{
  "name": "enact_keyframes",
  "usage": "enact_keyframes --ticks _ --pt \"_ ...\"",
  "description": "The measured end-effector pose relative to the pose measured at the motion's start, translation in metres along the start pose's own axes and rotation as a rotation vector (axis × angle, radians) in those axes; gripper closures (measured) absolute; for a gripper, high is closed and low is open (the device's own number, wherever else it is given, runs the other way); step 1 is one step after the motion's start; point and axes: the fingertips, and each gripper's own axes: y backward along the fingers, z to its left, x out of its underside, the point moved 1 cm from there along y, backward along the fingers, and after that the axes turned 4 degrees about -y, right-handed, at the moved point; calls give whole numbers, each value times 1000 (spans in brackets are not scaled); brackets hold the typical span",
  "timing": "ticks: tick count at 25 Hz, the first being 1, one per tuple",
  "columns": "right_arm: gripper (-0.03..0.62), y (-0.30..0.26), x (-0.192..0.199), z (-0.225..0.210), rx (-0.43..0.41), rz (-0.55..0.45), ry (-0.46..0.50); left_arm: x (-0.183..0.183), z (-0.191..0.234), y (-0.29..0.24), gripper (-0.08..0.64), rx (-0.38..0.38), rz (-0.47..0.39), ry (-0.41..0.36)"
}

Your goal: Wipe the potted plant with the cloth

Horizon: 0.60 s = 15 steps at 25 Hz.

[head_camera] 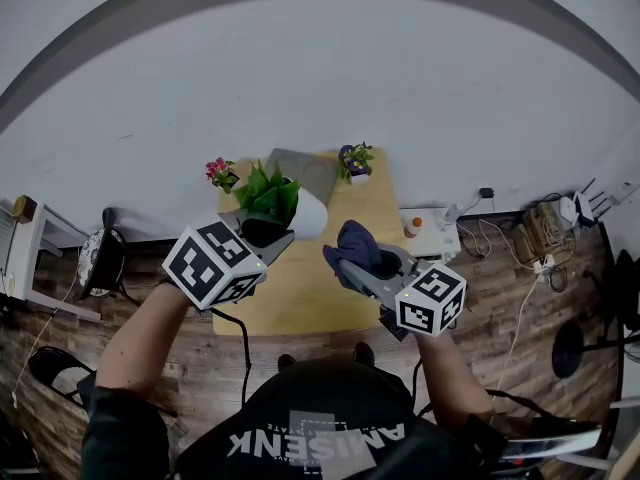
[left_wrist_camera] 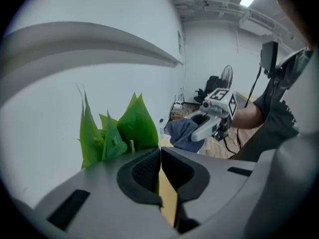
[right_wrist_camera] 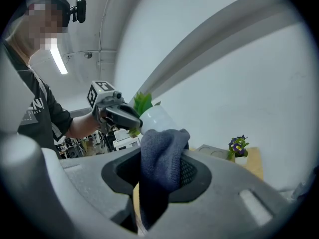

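**Potted plant and cloth: holdings by view**

Potted plant: broad, pointed, bright green leaves in a smooth white pot. It stands toward the far side of a wooden table.

Head view only:
- Small pot of pink flowers just left of the potted plant.
- Small pot of purple flowers to its right.
- Flat grey slab directly behind it.
- Orange-topped bottle further to its right, off the table.
- Both grippers meet at the plant's near side, one on either flank.

Left gripper view only:
- Left gripper with its jaws drawn together, a thin sliver of green leaf in the slit between the pads.
- The plant's leaves rise directly above the left jaw, their tips sharp against the pale wall.
- The pot itself is hidden behind the gripper body.

Right gripper view only:
- Right gripper clamped on the cloth.
- Cloth dark blue-grey with a nubbly weave, bunched and folded over, standing up from between the pads.
- Beyond it, the tip of the left gripper sits at the base of the plant's leaves, with a scrap of green at that tip.
- White pot glossy, unmarked.

Cloth position: just right of the potted plant, level with the pot. No view settles whether it touches.
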Motion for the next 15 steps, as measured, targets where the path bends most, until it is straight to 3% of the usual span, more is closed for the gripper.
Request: enact_keyframes --ticks 7,12,15 --pt "466 20 -18 -8 29 -37 23 26 -2 -32 552 -41 95 -120" --pt "466 39 -28 -22 79 -70 13 45 -3 -74 552 10 125 -81" --pt "466 51 -32 -30 106 -80 9 53 -4 -102 551 16 148 -108"
